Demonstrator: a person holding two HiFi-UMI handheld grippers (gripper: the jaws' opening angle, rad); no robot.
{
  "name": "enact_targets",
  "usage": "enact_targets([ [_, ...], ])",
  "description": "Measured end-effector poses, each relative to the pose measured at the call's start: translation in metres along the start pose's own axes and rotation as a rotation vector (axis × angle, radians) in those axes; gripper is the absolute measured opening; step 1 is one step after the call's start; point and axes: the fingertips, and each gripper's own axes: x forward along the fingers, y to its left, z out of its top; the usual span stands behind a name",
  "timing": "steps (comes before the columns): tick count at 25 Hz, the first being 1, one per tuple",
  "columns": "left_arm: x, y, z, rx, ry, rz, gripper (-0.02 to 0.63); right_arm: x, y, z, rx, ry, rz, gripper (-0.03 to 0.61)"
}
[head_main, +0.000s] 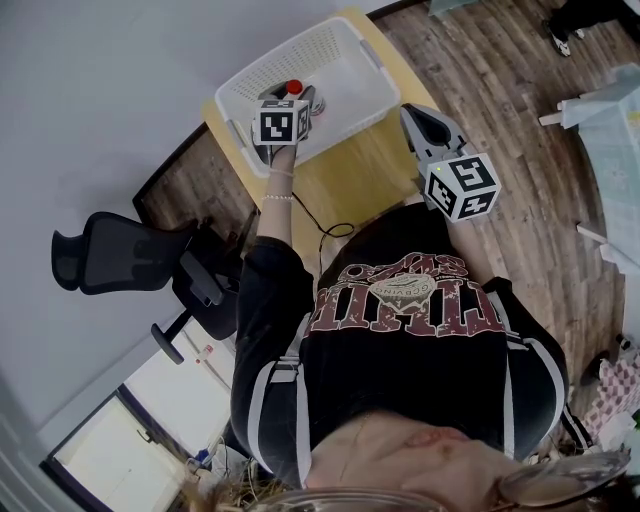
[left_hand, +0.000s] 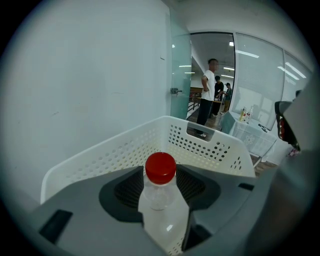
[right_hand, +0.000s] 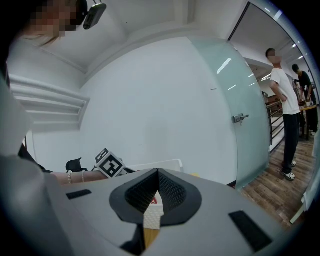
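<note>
A clear plastic bottle (left_hand: 161, 202) with a red cap (left_hand: 160, 167) stands upright between the jaws of my left gripper (left_hand: 160, 177), which is shut on it. In the head view that left gripper (head_main: 295, 97) holds the red cap (head_main: 294, 87) over the inside of a white perforated basket (head_main: 345, 35). The basket stands on a yellow table (head_main: 345, 185). My right gripper (head_main: 413, 113) hovers over the table's right edge, beside the basket. Its jaws meet at the tips of the right gripper (right_hand: 158, 172) with nothing held.
The basket's far wall (left_hand: 210, 145) with a handle slot rises behind the bottle. A black office chair (head_main: 110, 255) stands left of the table near a white wall. A black cable (head_main: 335, 232) lies on the table's near end. People (left_hand: 207, 90) stand beyond a glass door (right_hand: 240, 115).
</note>
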Motion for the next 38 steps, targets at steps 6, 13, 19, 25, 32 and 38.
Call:
enact_targets([
  [6, -0.017, -0.004, 0.007, -0.016, -0.044, -0.003, 0.249, 0.0, 0.004, 0.0, -0.002, 0.001, 0.018, 0.017],
  [13, -0.043, -0.002, 0.017, -0.012, -0.092, 0.015, 0.247, -0.001, 0.015, 0.0, -0.01, -0.002, 0.041, 0.017],
  [19, -0.069, -0.006, 0.03, -0.004, -0.139, 0.023, 0.245, -0.005, 0.022, -0.001, -0.016, -0.006, 0.058, 0.017],
  [25, -0.096, -0.003, 0.035, -0.004, -0.181, 0.025, 0.245, -0.005, 0.035, -0.003, -0.021, -0.007, 0.069, 0.017],
  [32, -0.121, -0.005, 0.041, -0.008, -0.225, 0.021, 0.242, -0.005, 0.045, -0.003, -0.025, -0.007, 0.086, 0.017],
  [38, -0.153, -0.011, 0.056, 0.011, -0.28, 0.019, 0.241, -0.003, 0.051, -0.005, -0.028, -0.002, 0.102, 0.017],
])
